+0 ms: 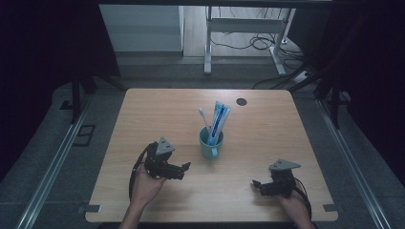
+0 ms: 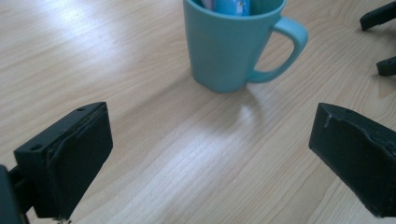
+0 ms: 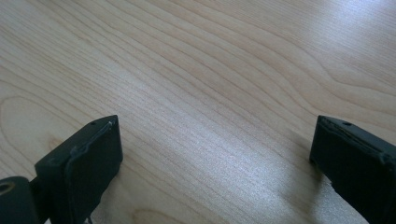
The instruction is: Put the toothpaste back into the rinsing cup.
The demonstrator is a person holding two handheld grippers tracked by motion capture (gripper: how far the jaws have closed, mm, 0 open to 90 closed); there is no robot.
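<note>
Upright, toothpaste tube (image 1: 219, 121) leans slightly right in mug (image 1: 209, 149).

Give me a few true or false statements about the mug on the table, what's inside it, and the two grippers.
1. The mug stands upright on the table. True.
2. The mug is red. False: it is teal.
3. A toothpaste tube and a toothbrush stand in the mug. True.
4. The left gripper is clamped on the mug's handle. False: its jaws are spread wide, short of the mug, touching nothing.
5. The right gripper holds the toothbrush. False: its jaws are open over bare wood, and the toothbrush is in the mug.
6. In the high view, the mug sits between the two grippers, farther from the person. True.
</note>
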